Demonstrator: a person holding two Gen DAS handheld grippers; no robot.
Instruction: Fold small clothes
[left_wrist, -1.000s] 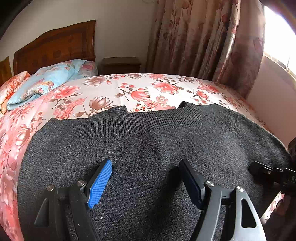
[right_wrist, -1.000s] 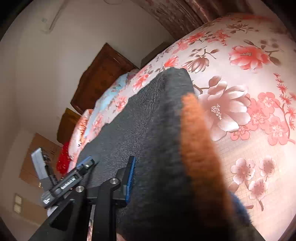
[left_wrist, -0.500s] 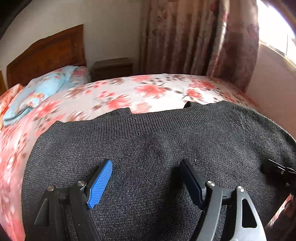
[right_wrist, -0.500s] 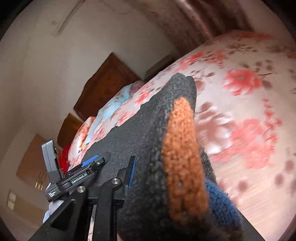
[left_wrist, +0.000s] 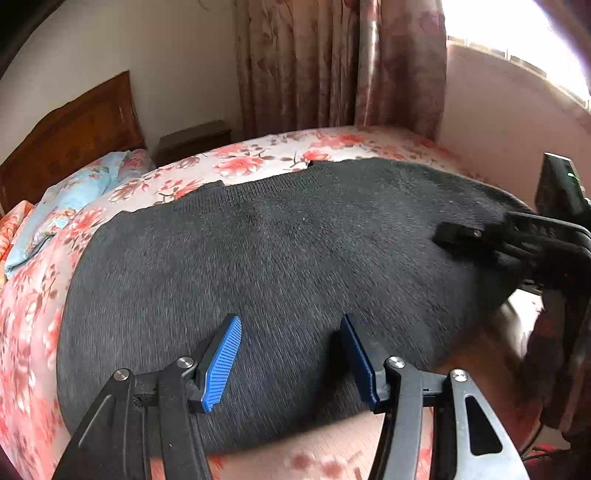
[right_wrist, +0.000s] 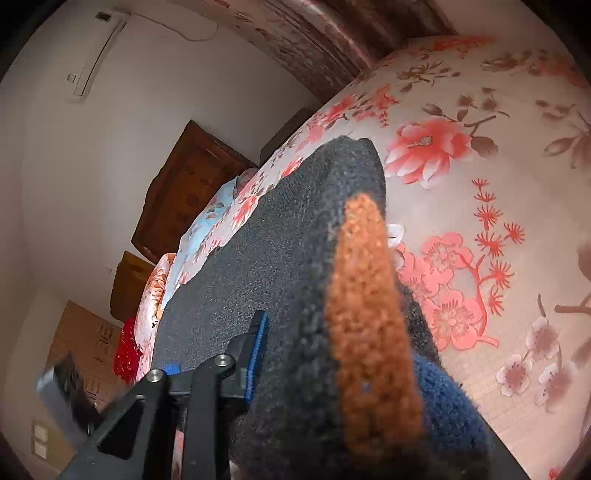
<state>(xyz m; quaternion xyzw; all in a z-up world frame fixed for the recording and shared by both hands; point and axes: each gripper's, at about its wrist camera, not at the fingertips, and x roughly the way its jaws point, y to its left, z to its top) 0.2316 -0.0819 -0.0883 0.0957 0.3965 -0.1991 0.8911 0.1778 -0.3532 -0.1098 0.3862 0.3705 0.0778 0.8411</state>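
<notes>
A dark grey knit sweater (left_wrist: 280, 243) lies spread across the floral bed sheet (left_wrist: 258, 155). My left gripper (left_wrist: 291, 347) hovers over its near hem. The jaws are closing, and its blue pads (left_wrist: 221, 362) stand apart on either side of the knit without pressing it. At the sweater's right edge my right gripper (left_wrist: 458, 236) is clamped on the cloth. In the right wrist view the bunched sweater (right_wrist: 295, 229), with an orange stripe (right_wrist: 369, 314) and a navy band (right_wrist: 443, 398), fills my right gripper (right_wrist: 299, 347). It hides one finger.
A light-blue pillow (left_wrist: 74, 199) and wooden headboard (left_wrist: 74, 136) are at the far left, with a dark nightstand (left_wrist: 192, 140) beside them. Patterned curtains (left_wrist: 332, 62) hang behind the bed, next to a bright window. A red cloth (right_wrist: 127, 347) lies by the bed's far side.
My left gripper's jaws have narrowed, and it has drawn back so the sweater's near hem shows. The right gripper has come further into the left view, still holding the sweater's edge.
</notes>
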